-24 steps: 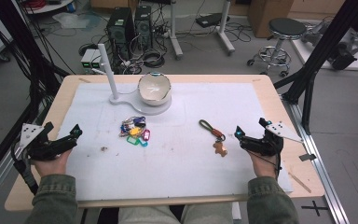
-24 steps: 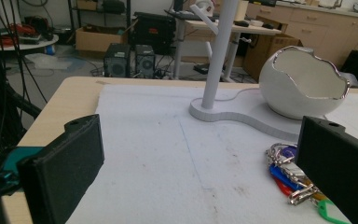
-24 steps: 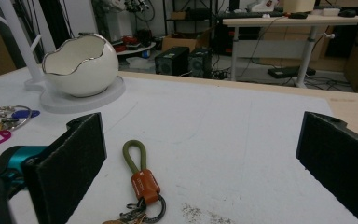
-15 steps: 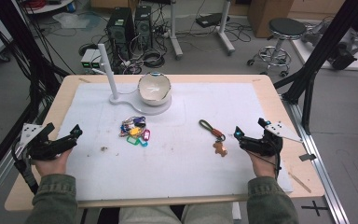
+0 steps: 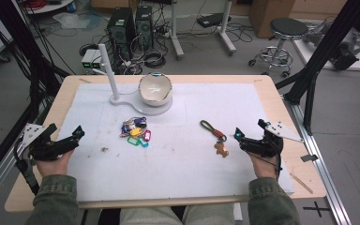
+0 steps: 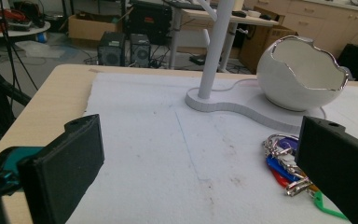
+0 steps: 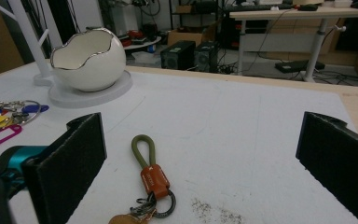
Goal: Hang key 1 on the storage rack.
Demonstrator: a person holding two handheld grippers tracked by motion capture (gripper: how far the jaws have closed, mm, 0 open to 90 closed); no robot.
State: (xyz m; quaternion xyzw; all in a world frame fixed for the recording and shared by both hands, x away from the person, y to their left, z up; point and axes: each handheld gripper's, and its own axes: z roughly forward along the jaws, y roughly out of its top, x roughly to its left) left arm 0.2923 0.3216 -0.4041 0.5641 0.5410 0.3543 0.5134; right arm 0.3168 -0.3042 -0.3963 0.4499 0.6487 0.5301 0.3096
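In the high view, the left gripper (image 5: 64, 140) and the right gripper (image 5: 249, 139) were held low at the near corners of the white mat (image 5: 187, 154), each with its jaws spread wide and nothing between them. Two sets of keys were counted on the mat: a bunch with coloured tags (image 5: 135, 131) left of centre, and a keyring on an olive loop (image 5: 214, 136) just beyond the right gripper. One egg-shaped bowl (image 5: 155, 89) and one white post (image 5: 108, 70) were seen on a shared base at the far side. In the left gripper view, the coloured tags (image 6: 284, 163) lay near the right-hand jaw, apart from it. In the right gripper view, the olive loop (image 7: 144, 149) lay ahead between the open jaws, untouched. The reach would probably be done best if the right gripper were lowered squarely over the orange tab (image 7: 154, 179), so that the pads closed across it rather than on loose metal.
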